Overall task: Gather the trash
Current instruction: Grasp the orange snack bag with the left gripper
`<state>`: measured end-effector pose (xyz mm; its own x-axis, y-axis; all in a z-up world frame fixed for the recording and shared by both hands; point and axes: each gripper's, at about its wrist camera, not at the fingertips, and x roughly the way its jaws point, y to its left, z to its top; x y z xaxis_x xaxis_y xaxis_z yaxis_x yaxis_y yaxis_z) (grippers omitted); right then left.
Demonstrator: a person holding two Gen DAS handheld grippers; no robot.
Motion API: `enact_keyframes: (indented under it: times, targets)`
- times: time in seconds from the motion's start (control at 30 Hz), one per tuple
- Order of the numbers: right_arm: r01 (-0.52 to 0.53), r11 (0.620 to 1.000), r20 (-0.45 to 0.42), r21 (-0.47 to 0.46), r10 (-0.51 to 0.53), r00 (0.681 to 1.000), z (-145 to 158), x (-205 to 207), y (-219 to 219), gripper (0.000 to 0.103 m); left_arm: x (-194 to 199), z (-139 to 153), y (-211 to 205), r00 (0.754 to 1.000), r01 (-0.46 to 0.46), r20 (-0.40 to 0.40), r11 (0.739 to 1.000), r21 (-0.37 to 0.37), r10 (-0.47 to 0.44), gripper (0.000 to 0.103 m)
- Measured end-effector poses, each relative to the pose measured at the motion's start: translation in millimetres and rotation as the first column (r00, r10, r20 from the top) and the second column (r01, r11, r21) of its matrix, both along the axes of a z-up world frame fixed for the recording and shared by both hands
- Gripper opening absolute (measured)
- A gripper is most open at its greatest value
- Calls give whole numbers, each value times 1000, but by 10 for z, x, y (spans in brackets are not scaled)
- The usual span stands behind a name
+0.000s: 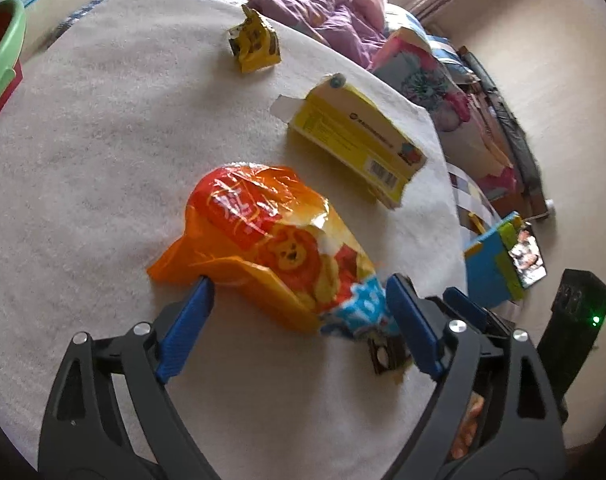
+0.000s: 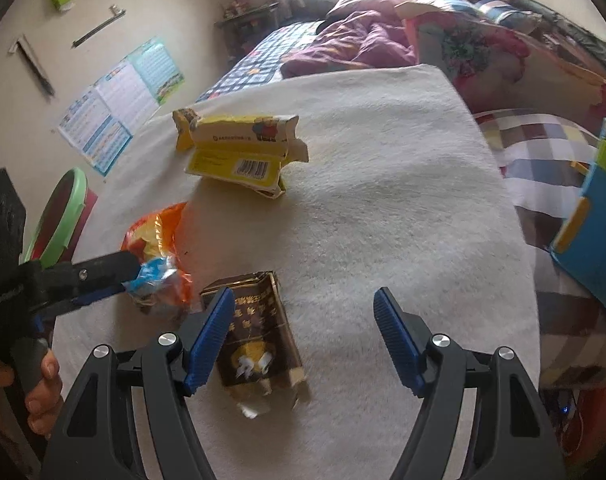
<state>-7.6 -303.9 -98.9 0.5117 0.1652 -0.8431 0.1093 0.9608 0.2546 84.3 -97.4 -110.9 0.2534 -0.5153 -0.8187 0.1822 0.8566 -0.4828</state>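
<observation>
- We see the left gripper point(image 1: 299, 312) with its jaws spread wide; the orange bag point(image 1: 263, 236) lies between them on the white blanket point(image 1: 103, 128), its blue end point(image 1: 359, 316) beside the right-hand jaw; whether either pad touches the bag we cannot tell, though nothing looks pinched.
- Ahead of the left jaws, past the bag, lies the yellow box point(image 1: 359, 140) with an open flap; farther ahead again sits a small crumpled yellow wrapper point(image 1: 255, 42); the two are well apart.
- Just below the right-hand left jaw a corner of the dark packet point(image 1: 385, 356) shows.
- We see the right gripper point(image 2: 303, 336) with its jaws spread too, pinching nothing; the dark packet point(image 2: 259, 336) lies flat on the blanket point(image 2: 383, 200), just beside the left-hand jaw and partly behind it; the space toward the right-hand jaw is bare blanket.
- To the left of the right jaws the left gripper point(image 2: 135, 276) reaches in around the bag point(image 2: 155, 236); a hand point(image 2: 43, 384) holds its handle at the frame's edge.
- Ahead of the right jaws lies the yellow box point(image 2: 243, 152), barcode side toward us.
- Far left of both jaws stands a green-rimmed bin point(image 2: 59, 220); beyond the blanket lies a purple quilt point(image 2: 359, 44) on the bed.
</observation>
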Motion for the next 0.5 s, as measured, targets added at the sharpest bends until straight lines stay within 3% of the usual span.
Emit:
enact_keyframes:
  times: [0.13, 0.2, 0.4, 0.43, 0.5]
  targets:
    - [-59, 998, 3, 37, 59, 998, -26, 9, -9, 71, 46, -4, -24, 998, -56, 26, 998, 19, 56, 87]
    - [-92, 995, -16, 48, 93, 996, -84, 0, 33, 71, 57, -30, 2, 998, -61, 23, 998, 31, 60, 78]
    - [-130, 990, -39, 60, 133, 990, -151, -37, 114, 72, 71, -12, 113, 997, -73, 17, 997, -28, 73, 56]
    - [-127, 990, -38, 60, 130, 991, -145, -37, 113, 72, 67, 10, 110, 998, -65, 26, 997, -36, 66, 43]
    - [-121, 991, -38, 65, 124, 992, -134, -43, 106, 72, 69, 64, 90, 998, -45, 39, 998, -36, 47, 41]
